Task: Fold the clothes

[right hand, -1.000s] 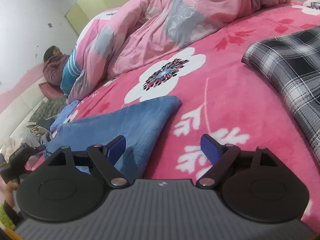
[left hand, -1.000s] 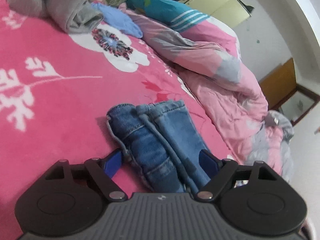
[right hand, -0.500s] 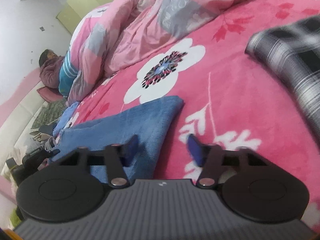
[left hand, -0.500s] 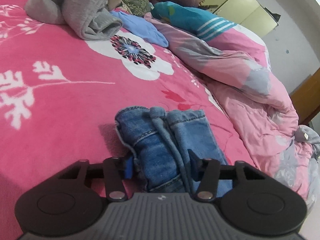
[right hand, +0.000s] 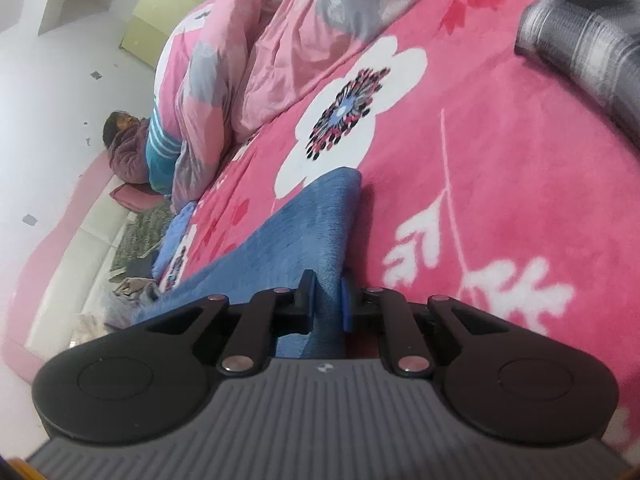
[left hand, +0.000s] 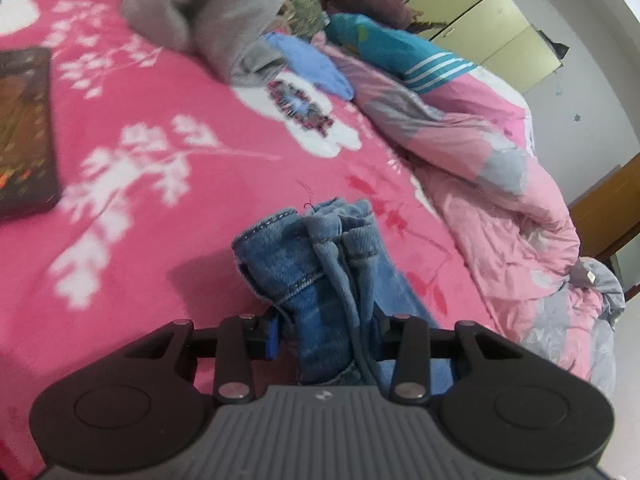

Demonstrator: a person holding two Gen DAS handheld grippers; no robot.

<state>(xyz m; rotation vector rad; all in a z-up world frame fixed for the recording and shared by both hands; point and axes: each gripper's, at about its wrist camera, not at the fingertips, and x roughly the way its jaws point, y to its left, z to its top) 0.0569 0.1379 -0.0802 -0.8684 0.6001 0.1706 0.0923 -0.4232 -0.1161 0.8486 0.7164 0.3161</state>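
Both grippers work low over a bed covered by a pink floral blanket (left hand: 168, 216). The left gripper (left hand: 324, 330) has its fingers (left hand: 271, 334) closing around a bunched pair of blue jeans (left hand: 316, 264), the denim gathered between the blue pads and its cuffs lying forward on the blanket. The right gripper (right hand: 326, 300) has its fingers (right hand: 307, 294) closing on the near edge of a flat blue garment (right hand: 288, 240), the cloth pinched between them and stretching away toward a white flower print. In the left wrist view, a grey garment (left hand: 208, 20) lies heaped at the far end, a light-blue cloth (left hand: 316, 64) just beside it, a rumpled pink quilt (left hand: 492, 184) along the right edge, and a dark patterned folded item (left hand: 24, 132) at the left. In the right wrist view, a black-and-white plaid garment (right hand: 588, 48) lies at upper right, blurred
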